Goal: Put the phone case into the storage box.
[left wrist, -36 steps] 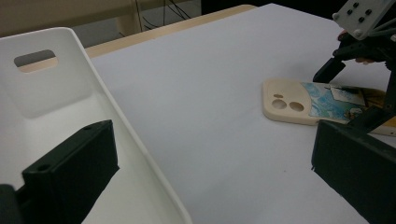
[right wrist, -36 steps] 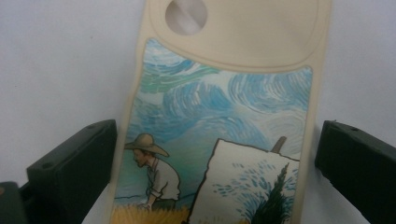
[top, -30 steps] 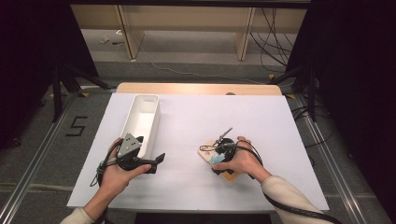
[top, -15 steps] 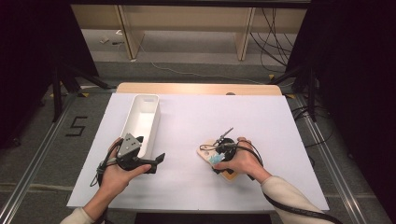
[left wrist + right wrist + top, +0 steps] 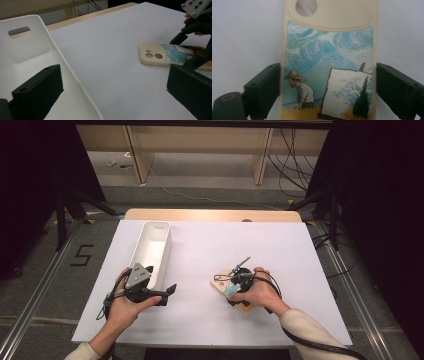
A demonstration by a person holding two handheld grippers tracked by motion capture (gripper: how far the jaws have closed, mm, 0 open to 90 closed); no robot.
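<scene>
From above, my right gripper (image 5: 235, 282) sits over the phone case (image 5: 220, 282) on the white table (image 5: 300, 270), far nearer it than my left gripper (image 5: 167, 292), which rests by the white bin (image 5: 150, 250). Along my left jaws, wide apart and empty, the case lies well off ahead to the right. Along my right jaws, the case's long axis runs straight away between them; they have just been closing and now touch or nearly touch its long edges (image 5: 329, 50).
</scene>
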